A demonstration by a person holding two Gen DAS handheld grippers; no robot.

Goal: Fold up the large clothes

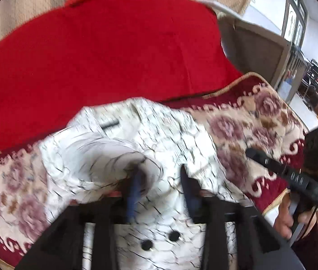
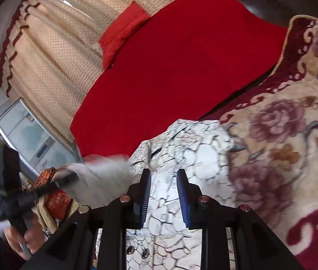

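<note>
Gripping white garment (image 2: 181,157) – right gripper (image 2: 164,193) fingers clamped

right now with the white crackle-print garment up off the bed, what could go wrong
1. The left gripper has its jaws apart with the garment only draped between them, so that side may drop and bunch.
2. The right gripper seems to pinch only a narrow strip of cloth, which could slip out.
3. The garment hangs over the floral blanket and could land crumpled, spoiling the fold.
</note>
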